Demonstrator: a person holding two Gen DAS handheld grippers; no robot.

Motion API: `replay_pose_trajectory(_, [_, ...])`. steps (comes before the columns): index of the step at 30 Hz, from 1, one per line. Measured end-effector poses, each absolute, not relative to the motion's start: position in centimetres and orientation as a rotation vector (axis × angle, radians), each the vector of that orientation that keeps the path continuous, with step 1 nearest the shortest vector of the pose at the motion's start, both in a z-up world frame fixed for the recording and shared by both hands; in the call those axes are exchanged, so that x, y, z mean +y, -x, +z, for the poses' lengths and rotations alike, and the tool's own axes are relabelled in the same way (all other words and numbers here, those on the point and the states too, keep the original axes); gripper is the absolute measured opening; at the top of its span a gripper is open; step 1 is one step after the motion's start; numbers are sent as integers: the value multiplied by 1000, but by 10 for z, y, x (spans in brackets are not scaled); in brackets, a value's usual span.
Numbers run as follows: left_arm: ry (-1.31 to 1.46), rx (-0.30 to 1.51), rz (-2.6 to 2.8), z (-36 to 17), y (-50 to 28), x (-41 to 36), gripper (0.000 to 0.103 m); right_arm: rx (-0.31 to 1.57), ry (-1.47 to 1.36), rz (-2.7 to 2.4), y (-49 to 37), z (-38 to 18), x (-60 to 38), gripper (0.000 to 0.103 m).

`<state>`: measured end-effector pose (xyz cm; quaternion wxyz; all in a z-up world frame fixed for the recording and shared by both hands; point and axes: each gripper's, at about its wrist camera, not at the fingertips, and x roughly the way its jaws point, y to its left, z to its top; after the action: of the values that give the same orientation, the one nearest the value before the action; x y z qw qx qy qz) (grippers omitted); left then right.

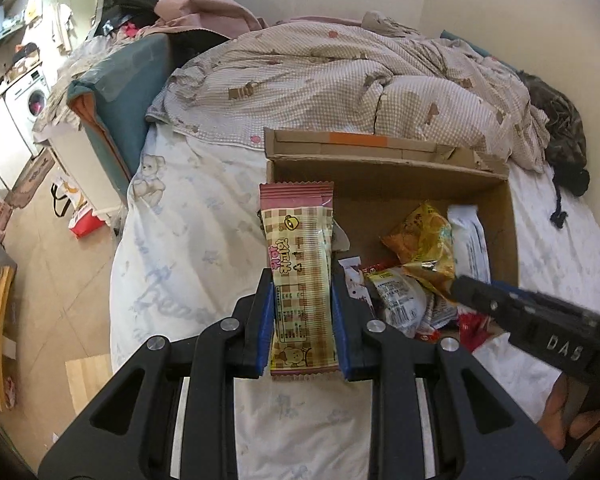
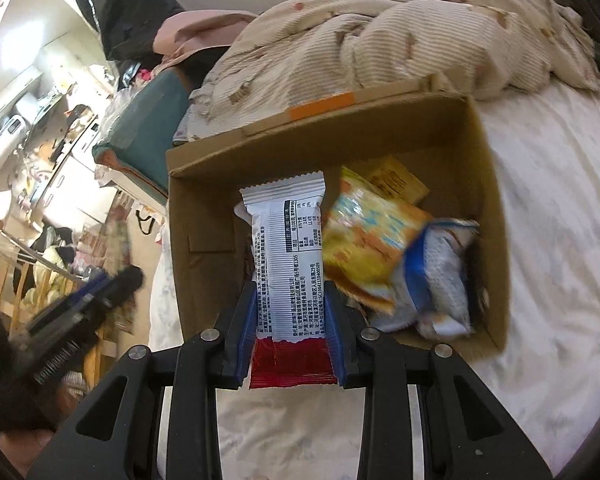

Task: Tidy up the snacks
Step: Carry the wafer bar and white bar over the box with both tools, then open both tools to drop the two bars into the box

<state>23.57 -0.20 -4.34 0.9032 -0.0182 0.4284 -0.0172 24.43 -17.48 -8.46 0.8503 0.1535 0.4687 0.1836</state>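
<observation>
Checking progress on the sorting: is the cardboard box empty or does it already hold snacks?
Not empty. The cardboard box is open-topped and holds several packets, including a yellow packet.

Two fisheye views, each looking forward and downward along a handheld gripper's black fingers, close above a bed. The left wrist view faces the open brown cardboard box (image 1: pixel 388 184) from its near left corner, with the white patterned bedsheet (image 1: pixel 188 240) and the room's floor at left. The right wrist view looks into the same box (image 2: pixel 204 208) from nearer. Both share the box, the crumpled beige checked quilt (image 1: pixel 340 76) (image 2: pixel 360 32) behind it, and each other's gripper at the frame edge.
</observation>
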Motion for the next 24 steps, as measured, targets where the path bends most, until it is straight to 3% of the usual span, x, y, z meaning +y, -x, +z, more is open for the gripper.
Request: replay_pose_trajectory(24, [58,868,-90,-69,-252,-8,23,1002,-482,450,-281,-105,-177,34])
